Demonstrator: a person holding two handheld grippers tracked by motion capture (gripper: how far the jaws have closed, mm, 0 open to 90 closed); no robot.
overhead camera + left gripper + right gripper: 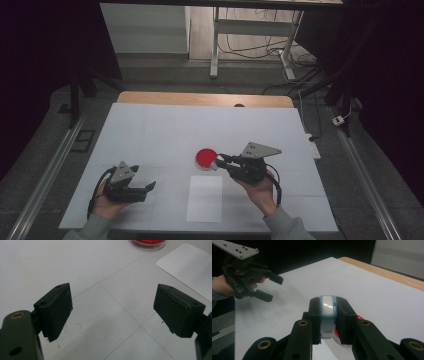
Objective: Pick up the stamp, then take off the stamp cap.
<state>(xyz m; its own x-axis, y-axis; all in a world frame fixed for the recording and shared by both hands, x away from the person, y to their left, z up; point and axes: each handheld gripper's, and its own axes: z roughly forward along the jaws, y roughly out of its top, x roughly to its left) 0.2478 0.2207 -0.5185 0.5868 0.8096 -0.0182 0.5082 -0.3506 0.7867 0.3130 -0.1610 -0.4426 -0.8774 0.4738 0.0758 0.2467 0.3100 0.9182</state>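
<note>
Right of centre on the counter [150, 130], my right tongs [218, 161] are clamped on a small light-blue block with a white face [327, 305]; it looks like a stamp, but I can't confirm that. It sits pinched between both pads, face pointing away from the hand, just beside the red ink pad [205, 159], at its right edge. My guess is the face is meant to be inked on the red ink pad, so the grip is on the flat sides to keep that face free. White paper sheet [205, 198] lies just nearer me than the pad, likely the print target. Left tongs [147, 186] are spread wide with nothing between them, parked near the counter's left front, well apart from the pad, out of the right hand's way.
</note>
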